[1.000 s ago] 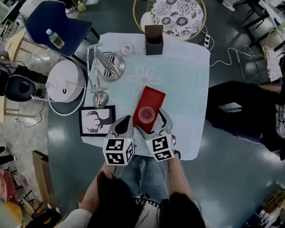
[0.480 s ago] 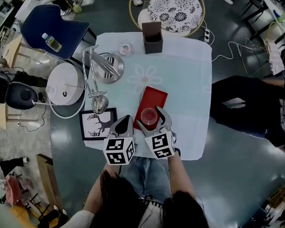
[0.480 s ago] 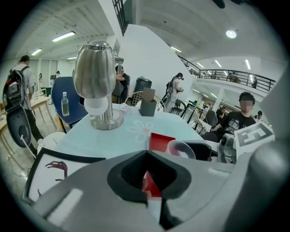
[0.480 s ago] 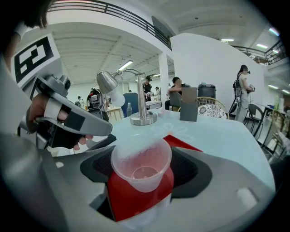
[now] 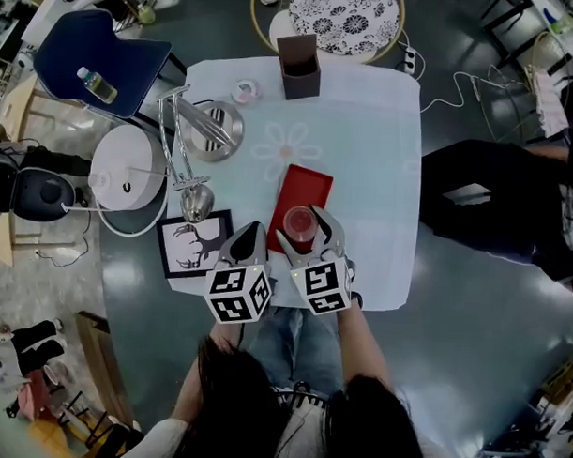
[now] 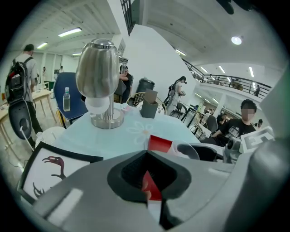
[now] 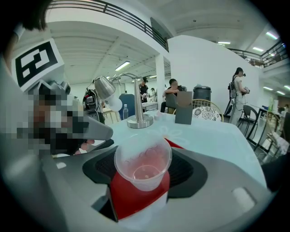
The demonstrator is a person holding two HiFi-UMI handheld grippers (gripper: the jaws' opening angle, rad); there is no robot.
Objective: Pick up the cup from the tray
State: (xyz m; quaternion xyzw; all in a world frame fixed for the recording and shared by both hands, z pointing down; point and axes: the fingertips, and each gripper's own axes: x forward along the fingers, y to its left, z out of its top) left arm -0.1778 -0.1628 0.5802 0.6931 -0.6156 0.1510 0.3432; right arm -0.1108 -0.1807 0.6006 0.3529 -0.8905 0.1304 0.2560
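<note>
A clear plastic cup [image 5: 297, 220] with a pinkish bottom stands at the near end of the red tray [image 5: 305, 185] on the pale blue table. My right gripper [image 5: 303, 231] has a jaw on each side of it, shut on the cup. In the right gripper view the cup [image 7: 142, 164] fills the gap between the two dark pads, with the red tray [image 7: 131, 199] under it. My left gripper [image 5: 249, 235] is just left of the tray, shut on nothing. The left gripper view shows the tray [image 6: 159, 142] and the cup [image 6: 188, 151] ahead to the right.
A silver desk lamp [image 5: 199, 202] and its round base [image 5: 221, 129] stand to the left. A framed deer picture [image 5: 192, 242] lies beside the left gripper. A brown box [image 5: 300, 69] and a small pink item [image 5: 244, 90] sit at the far edge. A person in black [image 5: 493, 216] is at the right.
The right gripper's jaws have drawn in around the cup and now press its sides. The left gripper has stayed beside the tray. The head camera has shifted a little.
</note>
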